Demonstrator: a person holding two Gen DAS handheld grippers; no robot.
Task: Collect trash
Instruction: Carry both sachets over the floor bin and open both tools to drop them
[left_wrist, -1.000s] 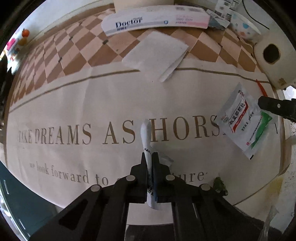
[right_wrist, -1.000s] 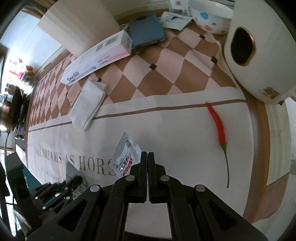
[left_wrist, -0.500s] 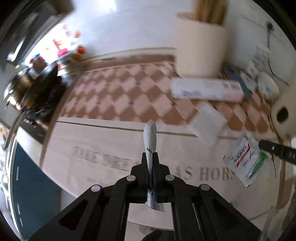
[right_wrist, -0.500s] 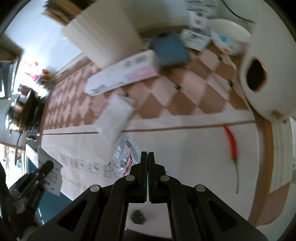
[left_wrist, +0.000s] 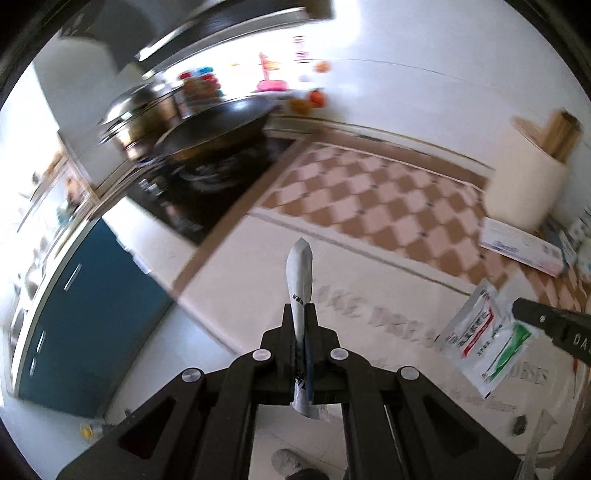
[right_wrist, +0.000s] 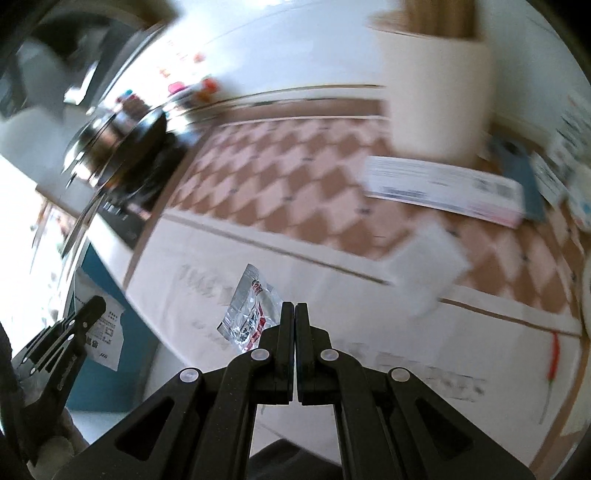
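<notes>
My left gripper (left_wrist: 300, 310) is shut on a white paper wrapper (left_wrist: 300, 266), which stands edge-on between the pads and pokes out ahead of them. My right gripper (right_wrist: 295, 306) is shut on a corner of a silver packet (right_wrist: 245, 314) with a red label. The packet hangs to the left of the fingers, above the lettered tablecloth (right_wrist: 332, 295). In the left wrist view the same packet (left_wrist: 480, 336), red and green printed, dangles from the right gripper's tip (left_wrist: 517, 308). The right wrist view shows the left gripper (right_wrist: 98, 301) low at the left with its white wrapper (right_wrist: 107, 332).
A stove with a dark wok (left_wrist: 218, 122) and a steel pot sits at the far left. A blue cabinet front (left_wrist: 92, 302) lies below the counter edge. On the cloth are a long white box (right_wrist: 443, 192), a folded white napkin (right_wrist: 428, 266) and a red chili (right_wrist: 554, 354).
Both grippers have risen and swung left toward the stove and counter edge. The left carries its wrapper along and the right carries the packet. Both views are now blurred.
</notes>
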